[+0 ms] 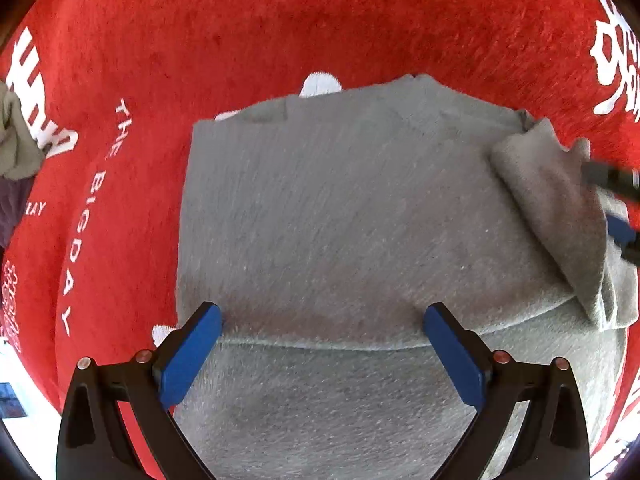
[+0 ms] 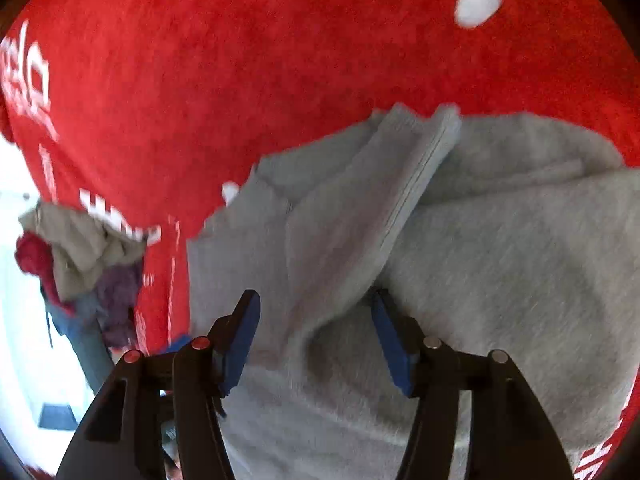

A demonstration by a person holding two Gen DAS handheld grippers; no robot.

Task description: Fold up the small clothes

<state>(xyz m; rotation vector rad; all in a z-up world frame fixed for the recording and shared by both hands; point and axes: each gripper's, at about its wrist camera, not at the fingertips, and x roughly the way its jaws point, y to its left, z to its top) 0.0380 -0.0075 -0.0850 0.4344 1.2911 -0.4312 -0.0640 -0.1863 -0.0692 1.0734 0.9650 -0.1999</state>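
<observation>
The left gripper [image 1: 322,354] hangs over the grey garment [image 1: 332,216], its blue pads [image 1: 190,354] spread wide with nothing between them. A folded edge of the cloth runs just under the fingertips, and the flat body of the garment lies ahead of the jaws on the red cloth [image 1: 280,20] printed with white lettering. The right gripper [image 2: 316,340] has its jaws partly apart with a raised fold of the garment bunched between them; whether the pads actually pinch it I cannot tell. Far left of its jaws sits a heap of clothes [image 2: 84,264].
</observation>
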